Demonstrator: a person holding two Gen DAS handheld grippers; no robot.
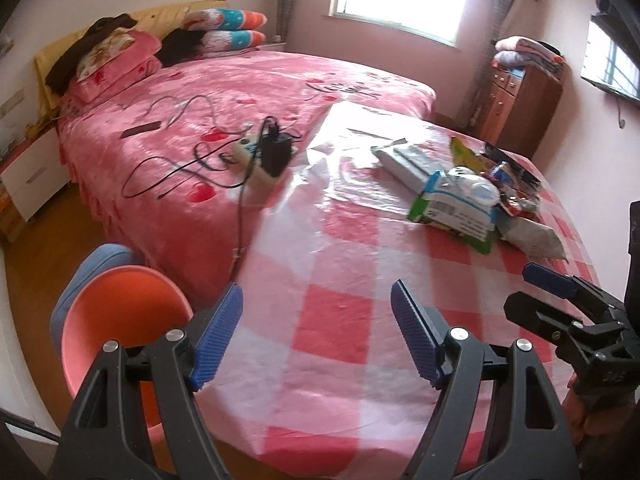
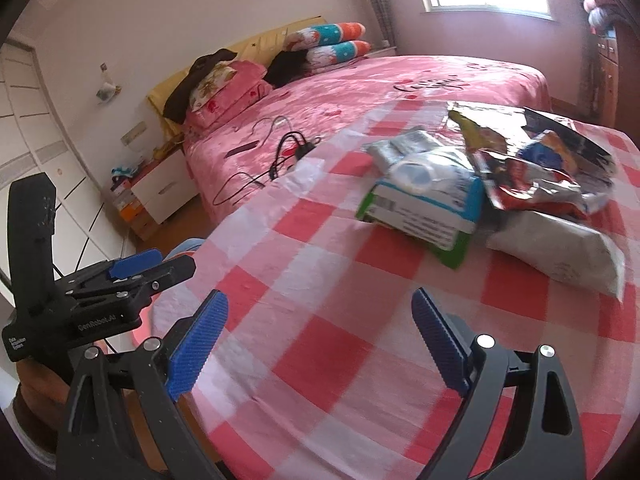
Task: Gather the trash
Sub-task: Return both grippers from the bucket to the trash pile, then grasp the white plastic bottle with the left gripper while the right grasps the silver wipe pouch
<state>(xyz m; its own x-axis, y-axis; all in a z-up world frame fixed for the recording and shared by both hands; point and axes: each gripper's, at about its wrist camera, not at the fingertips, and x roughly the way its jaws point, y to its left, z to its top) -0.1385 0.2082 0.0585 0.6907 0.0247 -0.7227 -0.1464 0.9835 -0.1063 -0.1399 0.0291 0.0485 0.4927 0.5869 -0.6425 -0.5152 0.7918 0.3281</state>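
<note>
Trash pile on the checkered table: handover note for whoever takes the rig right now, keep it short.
Left gripper: open, empty, over the near part of the checkered table.
Right gripper: open, empty, also over the near table, short of the pile.
Trash: all in one heap at the far right of the table. Green-and-white packet in front with a clear plastic cup on it, white bag to its right, red snack wrapper behind, yellow wrapper further back.
Done: nothing picked up.
Left: the whole heap. No bin or bag is visible in either view.
</note>
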